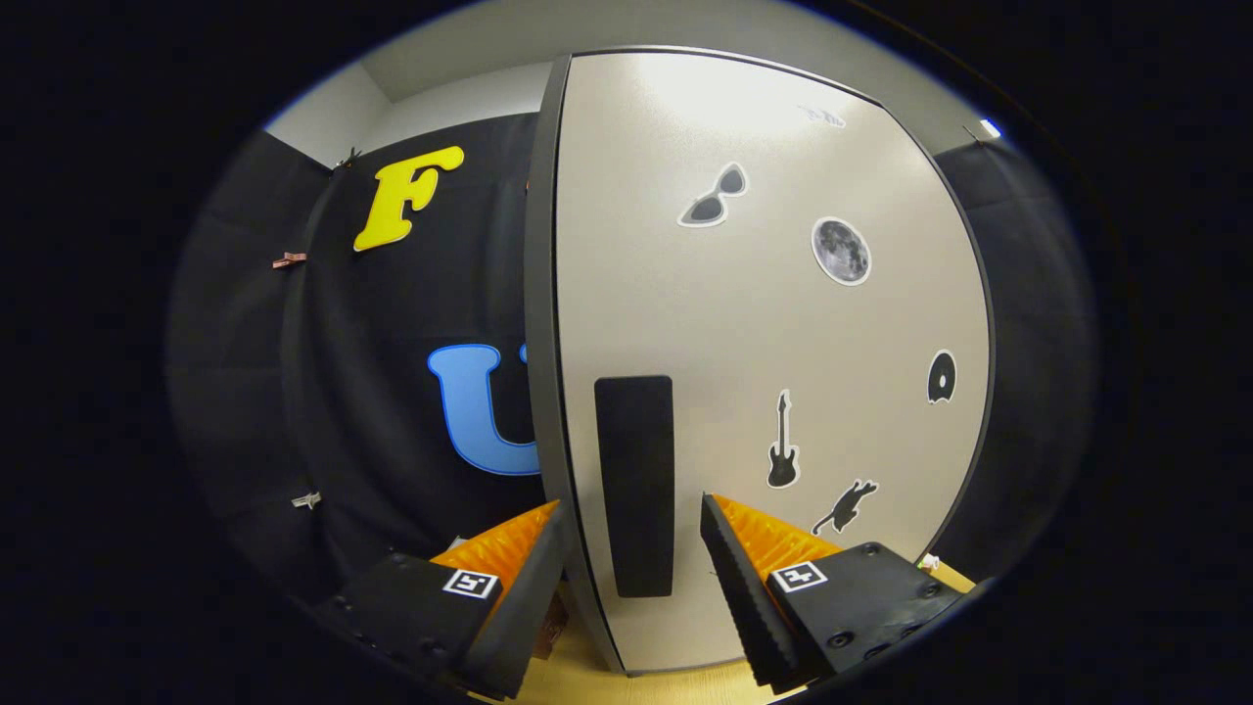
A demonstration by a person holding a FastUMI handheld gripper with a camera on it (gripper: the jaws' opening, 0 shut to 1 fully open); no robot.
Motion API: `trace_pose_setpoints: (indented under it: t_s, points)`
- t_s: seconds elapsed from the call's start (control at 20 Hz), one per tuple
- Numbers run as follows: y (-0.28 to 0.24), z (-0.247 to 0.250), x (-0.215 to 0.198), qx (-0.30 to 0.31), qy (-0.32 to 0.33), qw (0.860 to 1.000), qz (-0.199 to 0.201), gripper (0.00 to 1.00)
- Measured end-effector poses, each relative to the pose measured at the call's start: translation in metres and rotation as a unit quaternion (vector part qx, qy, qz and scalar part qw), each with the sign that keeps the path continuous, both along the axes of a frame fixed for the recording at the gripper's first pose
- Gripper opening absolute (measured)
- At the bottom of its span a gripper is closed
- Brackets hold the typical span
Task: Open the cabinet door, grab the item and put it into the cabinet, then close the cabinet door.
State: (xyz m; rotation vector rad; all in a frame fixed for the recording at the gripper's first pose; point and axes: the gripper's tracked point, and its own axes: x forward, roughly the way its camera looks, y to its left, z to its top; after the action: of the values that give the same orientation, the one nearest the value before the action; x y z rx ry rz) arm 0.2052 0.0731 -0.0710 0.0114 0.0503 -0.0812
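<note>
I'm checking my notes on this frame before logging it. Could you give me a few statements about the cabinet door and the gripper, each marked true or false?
1. The gripper is open, its fingers straddling the door's edge. True.
2. The cabinet door carries a tall black rectangular handle pad. True.
3. The gripper holds an item between its fingers. False: only the door's edge and the handle pad lie between them.
4. The door is bare of decoration. False: it carries stickers, among them a guitar sticker and a moon sticker.
5. A sunglasses sticker sits above the handle pad. True.
</note>
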Motion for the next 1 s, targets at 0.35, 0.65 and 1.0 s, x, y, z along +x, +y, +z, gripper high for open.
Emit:
trace_pose_setpoints:
  t_s: [0.35, 0.65, 1.0]
  points:
    - [-0.005, -0.007, 0.005, -0.012, 0.01, 1.0, -0.018, 0.33]
    - [-0.008, -0.009, 0.005, -0.011, 0.023, 0.999, -0.021, 0.1]
    - [-0.008, -0.007, -0.022, -0.007, 0.033, 0.999, 0.011, 0.09]
